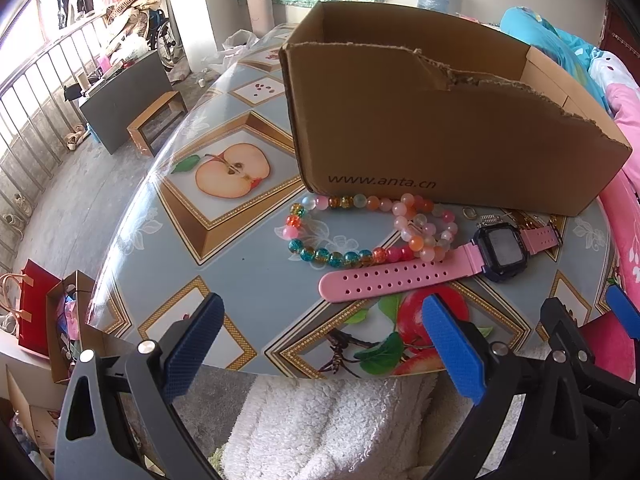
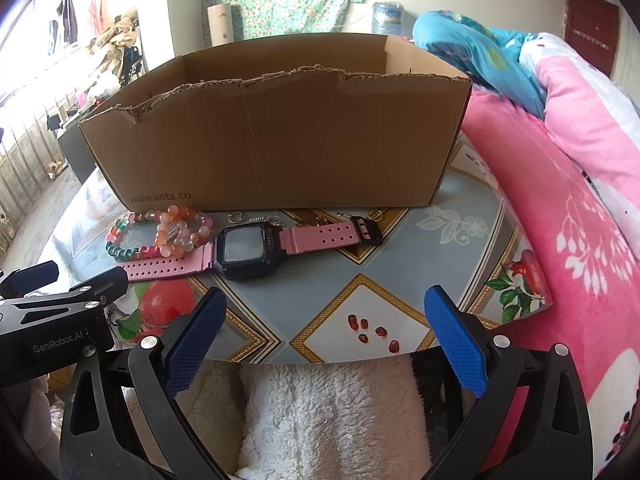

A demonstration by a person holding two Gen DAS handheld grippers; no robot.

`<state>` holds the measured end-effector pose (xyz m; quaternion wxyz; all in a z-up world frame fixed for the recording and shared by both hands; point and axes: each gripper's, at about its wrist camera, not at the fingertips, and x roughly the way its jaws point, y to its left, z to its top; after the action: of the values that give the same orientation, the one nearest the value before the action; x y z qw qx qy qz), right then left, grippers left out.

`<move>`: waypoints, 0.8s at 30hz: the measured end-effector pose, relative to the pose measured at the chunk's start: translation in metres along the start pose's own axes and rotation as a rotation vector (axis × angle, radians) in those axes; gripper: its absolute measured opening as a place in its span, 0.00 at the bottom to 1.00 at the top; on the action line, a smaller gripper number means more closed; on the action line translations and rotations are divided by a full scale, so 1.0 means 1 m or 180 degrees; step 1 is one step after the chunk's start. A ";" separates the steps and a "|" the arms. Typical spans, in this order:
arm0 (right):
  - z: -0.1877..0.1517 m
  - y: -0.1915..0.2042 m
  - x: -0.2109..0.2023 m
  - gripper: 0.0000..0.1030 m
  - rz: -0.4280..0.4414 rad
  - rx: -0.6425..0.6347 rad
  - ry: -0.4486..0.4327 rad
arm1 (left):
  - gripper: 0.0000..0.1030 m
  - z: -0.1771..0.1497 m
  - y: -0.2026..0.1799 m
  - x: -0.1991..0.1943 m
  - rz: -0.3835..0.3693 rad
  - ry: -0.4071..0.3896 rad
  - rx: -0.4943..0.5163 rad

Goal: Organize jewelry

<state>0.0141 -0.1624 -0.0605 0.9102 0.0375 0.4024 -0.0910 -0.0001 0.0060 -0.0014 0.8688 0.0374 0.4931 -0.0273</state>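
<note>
A torn brown cardboard box [image 1: 440,120] [image 2: 280,144] stands at the back of the fruit-patterned table [image 1: 248,268] [image 2: 400,240]. In front of it lie a multicoloured bead bracelet [image 1: 320,254] [image 2: 120,250], a pink-and-orange bead bracelet [image 1: 424,224] [image 2: 180,228], a pink-strapped watch with a dark face [image 1: 500,252] [image 2: 248,250] and small metal pieces [image 1: 486,220] [image 2: 256,218] against the box. My left gripper [image 1: 320,320] hangs open over the table's near edge, short of the watch strap. My right gripper [image 2: 324,312] is open too, below the watch and holding nothing.
A pink floral quilt [image 2: 560,220] and blue bedding [image 2: 472,36] press against the table's right side. White fleece clothing [image 2: 320,416] lies under both grippers. On the left, the floor holds a grey cabinet [image 1: 124,96], a wooden stool [image 1: 156,120] and paper bags [image 1: 52,320].
</note>
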 end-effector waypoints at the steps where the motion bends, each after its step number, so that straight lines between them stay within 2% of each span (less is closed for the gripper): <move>1: 0.000 0.000 0.000 0.92 0.0000 0.0000 0.0001 | 0.94 0.000 0.000 0.000 -0.0001 0.0001 -0.0003; 24: 0.005 0.003 -0.001 0.92 -0.0022 -0.0025 0.0004 | 0.94 0.002 0.002 0.000 -0.0001 -0.0002 -0.0015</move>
<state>0.0179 -0.1601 -0.0566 0.9097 0.0326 0.4035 -0.0926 0.0021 0.0079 0.0000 0.8690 0.0353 0.4929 -0.0264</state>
